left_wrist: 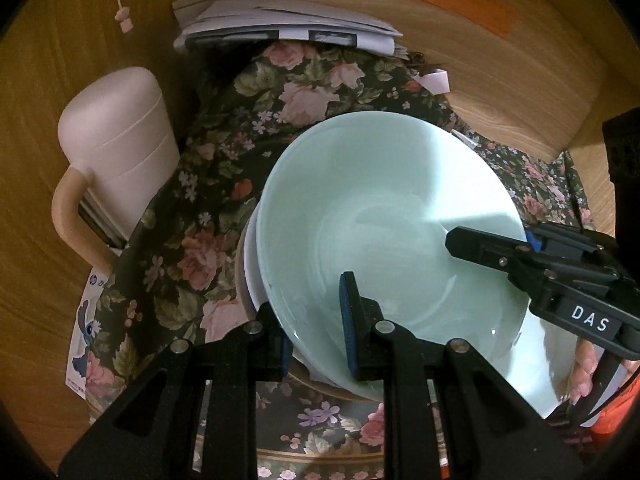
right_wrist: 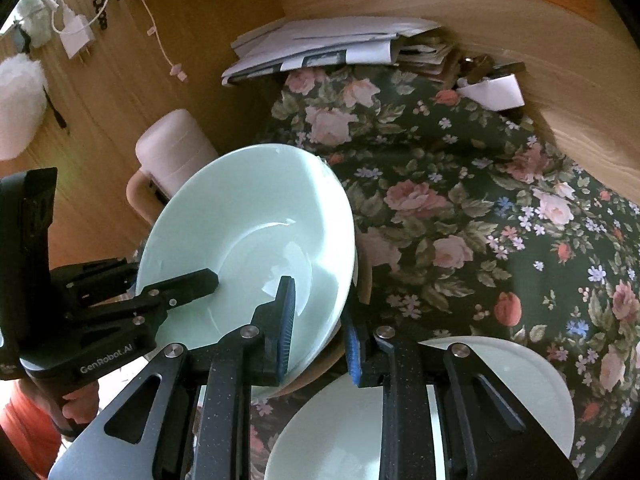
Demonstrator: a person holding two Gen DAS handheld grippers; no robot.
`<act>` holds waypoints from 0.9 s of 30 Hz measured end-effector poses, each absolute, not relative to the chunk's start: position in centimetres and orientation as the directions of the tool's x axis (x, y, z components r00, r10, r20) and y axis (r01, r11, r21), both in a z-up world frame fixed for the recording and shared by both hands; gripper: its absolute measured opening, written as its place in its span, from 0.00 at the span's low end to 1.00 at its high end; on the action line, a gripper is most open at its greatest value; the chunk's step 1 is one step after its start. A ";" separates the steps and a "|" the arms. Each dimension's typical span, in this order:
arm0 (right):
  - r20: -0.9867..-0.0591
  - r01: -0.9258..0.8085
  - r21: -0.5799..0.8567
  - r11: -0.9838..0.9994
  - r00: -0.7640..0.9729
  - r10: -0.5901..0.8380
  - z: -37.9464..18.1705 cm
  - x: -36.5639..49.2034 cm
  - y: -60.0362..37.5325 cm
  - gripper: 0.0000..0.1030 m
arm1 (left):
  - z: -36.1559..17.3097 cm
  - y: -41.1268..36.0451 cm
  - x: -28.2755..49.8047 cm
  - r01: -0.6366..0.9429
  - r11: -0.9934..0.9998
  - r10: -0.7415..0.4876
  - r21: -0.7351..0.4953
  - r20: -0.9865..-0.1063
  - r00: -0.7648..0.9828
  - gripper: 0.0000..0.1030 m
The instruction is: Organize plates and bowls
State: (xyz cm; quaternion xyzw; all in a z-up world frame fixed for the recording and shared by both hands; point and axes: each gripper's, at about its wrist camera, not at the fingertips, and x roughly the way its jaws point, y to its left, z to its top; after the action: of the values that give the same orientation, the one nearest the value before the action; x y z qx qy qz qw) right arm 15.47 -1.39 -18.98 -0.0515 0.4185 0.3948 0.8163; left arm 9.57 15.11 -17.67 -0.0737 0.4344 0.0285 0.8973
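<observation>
A pale green bowl (left_wrist: 384,220) sits tilted on a stack of a white plate (left_wrist: 253,280) and a tan dish, on the floral cloth. My left gripper (left_wrist: 316,320) straddles the bowl's near rim, one pad inside, one outside. My right gripper (right_wrist: 320,324) straddles the opposite rim of the same bowl (right_wrist: 248,240); it shows in the left wrist view (left_wrist: 520,256). Whether either squeezes the rim is unclear. A second pale plate (right_wrist: 532,380) lies under the right gripper.
A pink lidded jug (left_wrist: 116,148) stands left of the stack. A pile of papers (left_wrist: 280,24) lies at the back against the wooden wall (left_wrist: 500,80). The floral cloth (right_wrist: 460,208) spreads to the right.
</observation>
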 end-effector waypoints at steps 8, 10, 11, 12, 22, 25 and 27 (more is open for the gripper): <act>-0.714 -0.687 0.237 0.687 0.357 0.603 -18.4 15.7 -1.9 0.22 | -18.0 14.7 9.6 -0.119 0.991 0.023 -0.066 -0.778 0.628 0.20; -0.706 -0.686 0.239 0.687 0.363 0.608 -18.1 15.8 -2.3 0.22 | -18.1 14.9 9.9 -0.128 0.989 0.026 -0.068 -0.781 0.623 0.20; -0.705 -0.687 0.241 0.686 0.362 0.609 -18.1 15.8 -2.4 0.22 | -18.1 14.9 10.2 -0.129 0.989 0.028 -0.067 -0.782 0.622 0.20; -0.706 -0.688 0.239 0.685 0.362 0.609 -18.2 15.8 -2.5 0.22 | -18.2 14.8 10.4 -0.129 0.990 0.034 -0.060 -0.783 0.622 0.20; -0.701 -0.690 0.234 0.684 0.368 0.611 -18.0 15.9 -3.2 0.23 | -17.9 14.0 11.8 -0.126 0.992 0.103 0.032 -0.785 0.611 0.28; -0.702 -0.692 0.232 0.684 0.368 0.610 -17.9 15.9 -3.3 0.24 | -17.5 14.0 11.6 -0.118 0.993 0.088 0.018 -0.779 0.621 0.44; -0.703 -0.692 0.230 0.684 0.368 0.609 -18.0 15.9 -3.3 0.27 | -17.5 14.0 11.7 -0.121 0.993 0.085 0.013 -0.784 0.615 0.44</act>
State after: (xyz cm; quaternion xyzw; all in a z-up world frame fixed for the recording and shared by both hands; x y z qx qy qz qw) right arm 15.89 -3.28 -17.97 -0.0521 0.4009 0.3942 0.8253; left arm 11.72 14.03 -17.47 -0.0205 0.4348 0.0574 0.8985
